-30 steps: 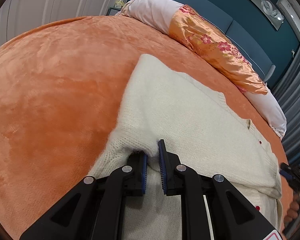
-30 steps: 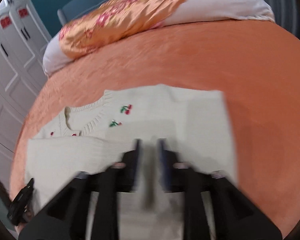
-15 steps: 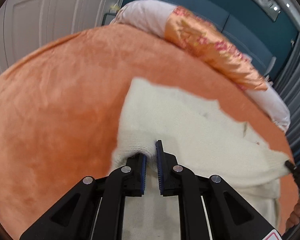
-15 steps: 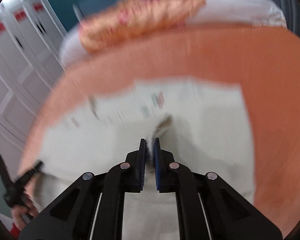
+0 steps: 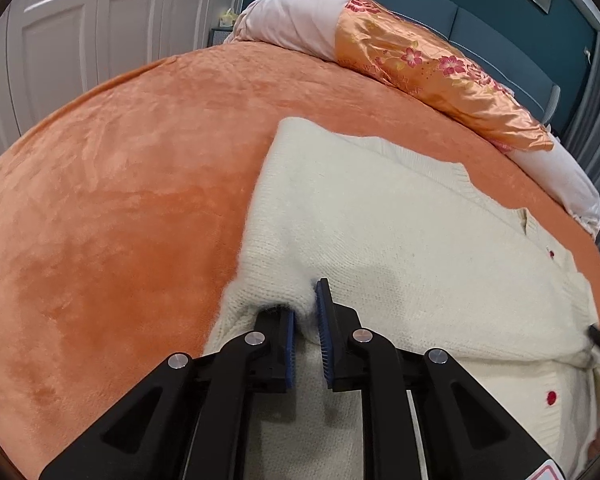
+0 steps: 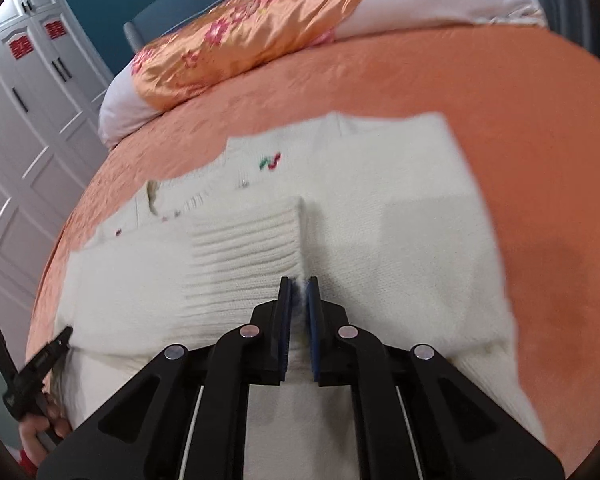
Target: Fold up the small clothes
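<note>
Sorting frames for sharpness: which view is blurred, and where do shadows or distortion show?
Left wrist view: sharp; the fuzzy orange bedspread bulges from fisheye distortion, and a soft shadow lies on the cream knitted cardigan. Right wrist view: motion-smeared, its red-and-green embroidered motif streaked.

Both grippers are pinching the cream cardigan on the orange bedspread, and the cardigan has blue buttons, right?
Not quite: the buttons are red, as the left wrist view shows. The rest holds: the left gripper and right gripper each pinch the cream cardigan on the orange bedspread.
</note>
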`<action>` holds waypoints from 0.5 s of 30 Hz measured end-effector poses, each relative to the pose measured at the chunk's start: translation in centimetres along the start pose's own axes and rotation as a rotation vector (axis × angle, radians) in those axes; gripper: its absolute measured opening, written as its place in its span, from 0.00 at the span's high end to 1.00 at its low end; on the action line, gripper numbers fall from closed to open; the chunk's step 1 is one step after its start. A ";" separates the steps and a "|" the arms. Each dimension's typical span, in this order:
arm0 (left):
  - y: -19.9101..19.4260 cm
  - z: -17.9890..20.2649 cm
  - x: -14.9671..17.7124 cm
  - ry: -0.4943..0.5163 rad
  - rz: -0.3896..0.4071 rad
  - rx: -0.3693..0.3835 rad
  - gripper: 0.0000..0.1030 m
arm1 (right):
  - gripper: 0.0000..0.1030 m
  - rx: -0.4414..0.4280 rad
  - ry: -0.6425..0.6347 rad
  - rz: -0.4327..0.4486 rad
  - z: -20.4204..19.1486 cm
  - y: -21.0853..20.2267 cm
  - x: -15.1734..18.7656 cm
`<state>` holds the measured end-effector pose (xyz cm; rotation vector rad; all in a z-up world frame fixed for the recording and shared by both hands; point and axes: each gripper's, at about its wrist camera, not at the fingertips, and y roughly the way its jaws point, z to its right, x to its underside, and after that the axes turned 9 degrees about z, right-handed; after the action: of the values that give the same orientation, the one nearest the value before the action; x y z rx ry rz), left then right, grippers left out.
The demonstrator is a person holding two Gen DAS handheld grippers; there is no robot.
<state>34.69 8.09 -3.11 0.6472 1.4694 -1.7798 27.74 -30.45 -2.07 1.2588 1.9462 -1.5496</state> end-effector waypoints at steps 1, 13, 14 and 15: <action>0.0 0.1 0.1 0.004 0.003 -0.002 0.86 | 0.93 0.009 -0.006 0.040 -0.6 -1.1 -0.5; 0.1 0.4 0.4 0.020 0.008 -0.010 0.86 | 0.98 -0.130 -0.271 -0.101 -10.1 1.6 3.3; 0.1 0.4 0.5 0.021 0.008 -0.010 0.86 | 1.00 -0.120 -0.240 -0.101 -8.9 1.4 2.9; 0.1 0.5 0.5 0.022 0.009 -0.009 0.85 | 1.00 -0.115 -0.208 -0.100 -7.7 1.2 2.5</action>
<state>34.53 7.51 -3.43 0.6695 1.4862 -1.7632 29.27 -22.40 -1.99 0.9281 1.9576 -1.5238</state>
